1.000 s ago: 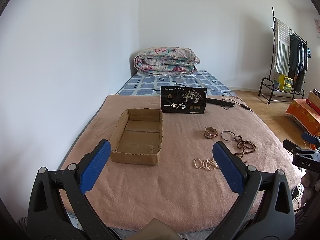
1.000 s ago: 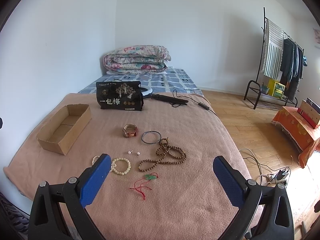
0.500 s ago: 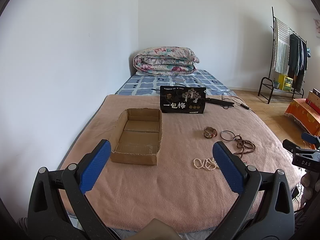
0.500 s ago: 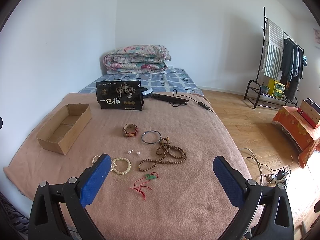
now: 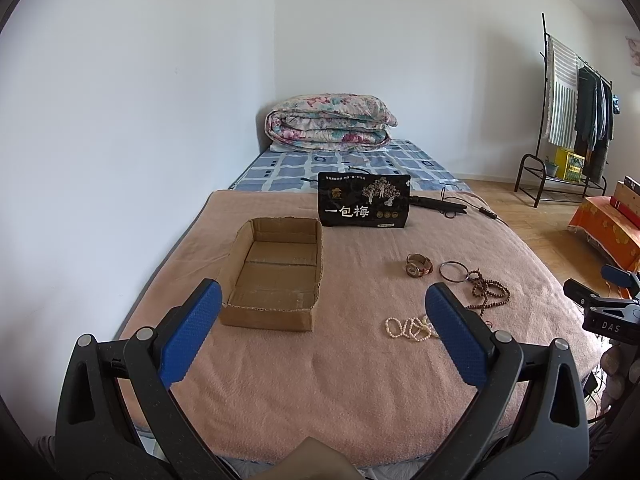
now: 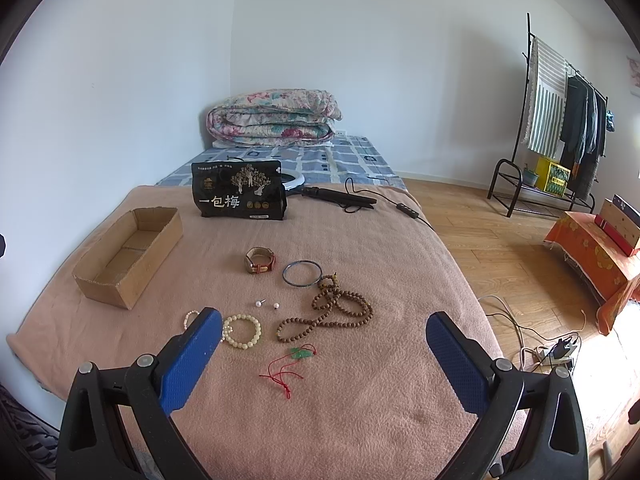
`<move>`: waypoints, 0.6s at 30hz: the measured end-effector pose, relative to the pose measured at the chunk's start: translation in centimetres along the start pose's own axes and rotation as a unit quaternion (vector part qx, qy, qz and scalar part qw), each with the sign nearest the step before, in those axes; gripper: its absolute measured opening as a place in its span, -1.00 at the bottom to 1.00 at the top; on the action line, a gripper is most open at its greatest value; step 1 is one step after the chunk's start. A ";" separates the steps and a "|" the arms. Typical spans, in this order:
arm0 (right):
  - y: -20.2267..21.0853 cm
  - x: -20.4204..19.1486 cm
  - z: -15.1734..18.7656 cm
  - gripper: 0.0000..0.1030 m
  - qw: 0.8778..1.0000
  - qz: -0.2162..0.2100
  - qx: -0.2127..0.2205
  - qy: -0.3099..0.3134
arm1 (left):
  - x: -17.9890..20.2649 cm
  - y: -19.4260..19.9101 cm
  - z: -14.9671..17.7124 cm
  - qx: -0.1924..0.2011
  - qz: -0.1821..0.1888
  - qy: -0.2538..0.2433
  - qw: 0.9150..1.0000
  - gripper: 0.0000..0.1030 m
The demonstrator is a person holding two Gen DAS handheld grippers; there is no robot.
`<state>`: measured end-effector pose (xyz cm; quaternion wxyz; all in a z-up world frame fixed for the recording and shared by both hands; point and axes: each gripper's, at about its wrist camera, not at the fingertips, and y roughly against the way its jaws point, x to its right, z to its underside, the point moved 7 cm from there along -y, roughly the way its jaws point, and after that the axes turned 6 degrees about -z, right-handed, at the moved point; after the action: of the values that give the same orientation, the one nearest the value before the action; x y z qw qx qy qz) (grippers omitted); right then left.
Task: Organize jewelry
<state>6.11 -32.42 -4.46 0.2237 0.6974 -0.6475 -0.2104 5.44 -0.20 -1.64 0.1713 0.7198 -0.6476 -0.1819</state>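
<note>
An empty open cardboard box (image 5: 276, 276) (image 6: 130, 254) lies on the pink blanket at the left. To its right lies loose jewelry: a watch (image 6: 260, 261) (image 5: 418, 265), a dark bangle (image 6: 302, 273) (image 5: 453, 271), a brown bead necklace (image 6: 332, 312) (image 5: 490, 292), two pearl studs (image 6: 267, 304), a cream bead bracelet (image 6: 241, 331), a pearl bracelet (image 5: 406, 327) and a green pendant on red cord (image 6: 294, 362). My left gripper (image 5: 320, 320) hovers open in front of the box. My right gripper (image 6: 322, 344) hovers open over the pendant. Both hold nothing.
A black snack bag (image 6: 239, 196) stands upright behind the jewelry. A black hair straightener with cable (image 6: 340, 197) lies beside it. A folded quilt (image 6: 274, 118) sits at the bed's far end. Right of the bed are wood floor, cables, a clothes rack (image 6: 560, 120) and an orange-covered stand (image 6: 600, 256).
</note>
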 end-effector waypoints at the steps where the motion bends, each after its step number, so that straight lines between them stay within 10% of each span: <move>1: 0.0 0.0 0.0 0.99 1.000 0.000 0.000 0.000 | 0.0 0.0 0.0 0.000 0.000 0.000 1.000 1.00; 18: -0.3 0.0 0.5 0.99 1.000 -0.002 -0.006 0.000 | 1.4 0.0 0.4 -0.004 0.000 -0.005 1.000 1.00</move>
<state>6.07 -32.40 -5.06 0.2276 0.6976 -0.6445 -0.2148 5.39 -1.63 -2.00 0.1710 0.7183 -0.6477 -0.1876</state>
